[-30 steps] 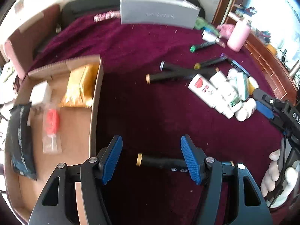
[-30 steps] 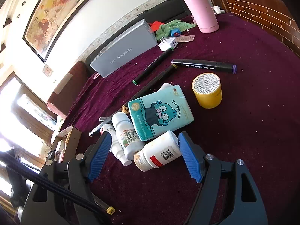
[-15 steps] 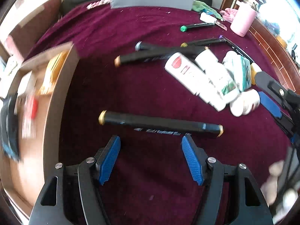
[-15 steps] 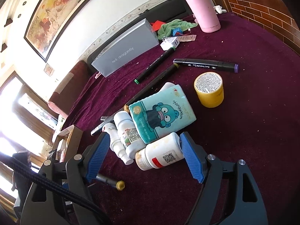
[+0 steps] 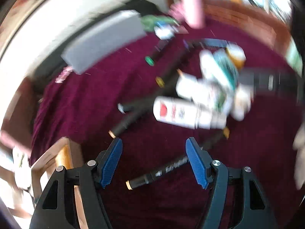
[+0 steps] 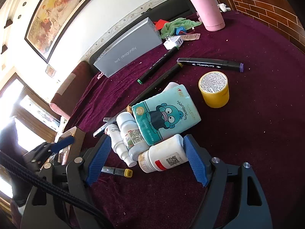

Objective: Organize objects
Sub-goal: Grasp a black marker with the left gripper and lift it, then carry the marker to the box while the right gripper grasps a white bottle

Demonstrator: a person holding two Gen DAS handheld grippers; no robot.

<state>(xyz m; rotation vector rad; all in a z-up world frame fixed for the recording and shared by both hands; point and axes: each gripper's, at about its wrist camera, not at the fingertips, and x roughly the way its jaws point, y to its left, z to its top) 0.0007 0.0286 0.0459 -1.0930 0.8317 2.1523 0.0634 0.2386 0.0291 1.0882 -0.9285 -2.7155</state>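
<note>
A black marker (image 5: 167,168) with a tan cap lies slanted on the maroon worktop (image 6: 257,137). Three more black markers (image 6: 209,64) lie beyond a pile of white bottles (image 6: 164,157) under a teal tissue pack (image 6: 165,114). A yellow tub (image 6: 214,89) stands just beside the pile.

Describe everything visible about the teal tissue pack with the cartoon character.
The teal tissue pack is a soft, glossy plastic-wrapped block printed with a blue cartoon creature, the word "Hangyodon" and a small round badge. It looks sealed and full. It lies tilted, propped on a heap of white bottles, its lower edge resting on the white pill bottle, a white cap showing behind its top edge. It sits on the maroon tablecloth, apart from the yellow jar.
</note>
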